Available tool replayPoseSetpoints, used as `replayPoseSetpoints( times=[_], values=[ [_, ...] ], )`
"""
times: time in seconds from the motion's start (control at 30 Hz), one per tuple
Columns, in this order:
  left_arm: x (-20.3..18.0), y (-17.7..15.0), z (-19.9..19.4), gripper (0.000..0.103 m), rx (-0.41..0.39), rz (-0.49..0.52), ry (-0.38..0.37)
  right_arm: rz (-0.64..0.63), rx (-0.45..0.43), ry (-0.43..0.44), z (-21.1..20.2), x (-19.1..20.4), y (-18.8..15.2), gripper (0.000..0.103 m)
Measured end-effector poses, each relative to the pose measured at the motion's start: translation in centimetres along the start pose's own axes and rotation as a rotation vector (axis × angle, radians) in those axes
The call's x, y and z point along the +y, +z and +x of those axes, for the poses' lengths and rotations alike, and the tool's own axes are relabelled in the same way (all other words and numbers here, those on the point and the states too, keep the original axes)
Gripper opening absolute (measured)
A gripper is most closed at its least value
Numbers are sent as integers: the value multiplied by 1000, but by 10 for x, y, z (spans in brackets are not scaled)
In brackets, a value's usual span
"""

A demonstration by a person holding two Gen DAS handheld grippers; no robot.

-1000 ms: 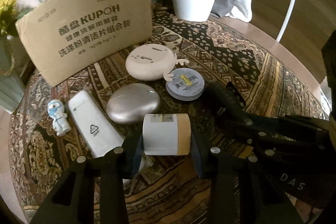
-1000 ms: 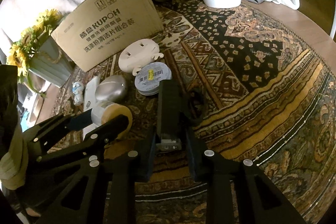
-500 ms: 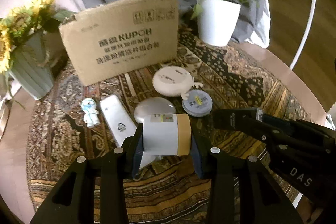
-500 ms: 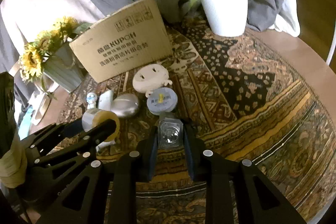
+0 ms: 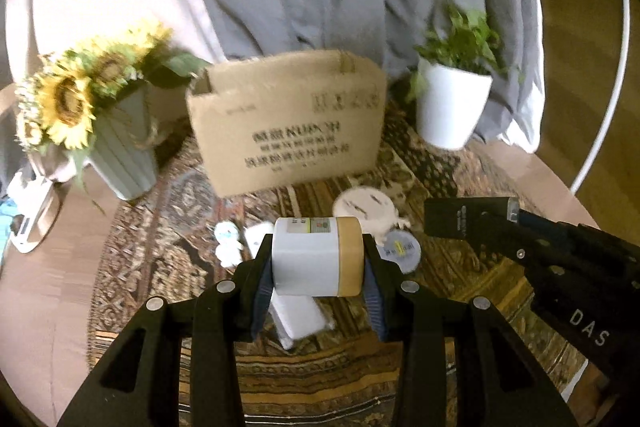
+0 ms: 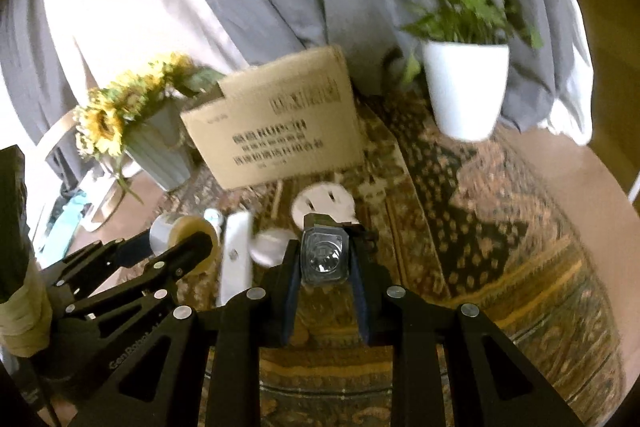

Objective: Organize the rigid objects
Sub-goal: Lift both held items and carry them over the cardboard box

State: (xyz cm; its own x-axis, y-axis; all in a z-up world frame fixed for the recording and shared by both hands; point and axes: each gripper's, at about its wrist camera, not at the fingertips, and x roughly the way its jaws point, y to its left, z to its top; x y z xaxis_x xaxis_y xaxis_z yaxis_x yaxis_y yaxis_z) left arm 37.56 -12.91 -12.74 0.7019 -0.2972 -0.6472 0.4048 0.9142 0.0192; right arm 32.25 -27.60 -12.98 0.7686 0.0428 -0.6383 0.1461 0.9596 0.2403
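Observation:
My left gripper (image 5: 318, 275) is shut on a white jar with a tan lid (image 5: 318, 255), held sideways well above the rug; the jar also shows in the right wrist view (image 6: 182, 233). My right gripper (image 6: 324, 267) is shut on a black box-shaped device with a clear lens end (image 6: 324, 259), held up in the air; it shows as a black bar in the left wrist view (image 5: 466, 223). An open cardboard box (image 5: 288, 123) stands at the back of the rug. Below lie a round cream gadget (image 5: 362, 207), a grey tin (image 5: 400, 251), a white flat device (image 6: 236, 259) and an astronaut figurine (image 5: 227, 241).
A patterned rug (image 6: 500, 227) covers the round table. A sunflower vase (image 5: 120, 147) stands at the back left and a white plant pot (image 5: 452, 111) at the back right. Grey and white curtains hang behind. A silver pebble-shaped thing (image 6: 272, 247) lies by the white device.
Both grippers have risen and tilted back with their objects held. The table objects now look smaller and lower, and the box's open top edge has come into view.

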Motion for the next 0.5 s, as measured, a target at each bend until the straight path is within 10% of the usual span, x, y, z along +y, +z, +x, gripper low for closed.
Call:
replayPoseSetpoints(
  times=[0.5],
  values=[
    [24, 61, -32, 39, -138, -62, 78, -94, -159, 80, -21, 28, 65, 25]
  ],
)
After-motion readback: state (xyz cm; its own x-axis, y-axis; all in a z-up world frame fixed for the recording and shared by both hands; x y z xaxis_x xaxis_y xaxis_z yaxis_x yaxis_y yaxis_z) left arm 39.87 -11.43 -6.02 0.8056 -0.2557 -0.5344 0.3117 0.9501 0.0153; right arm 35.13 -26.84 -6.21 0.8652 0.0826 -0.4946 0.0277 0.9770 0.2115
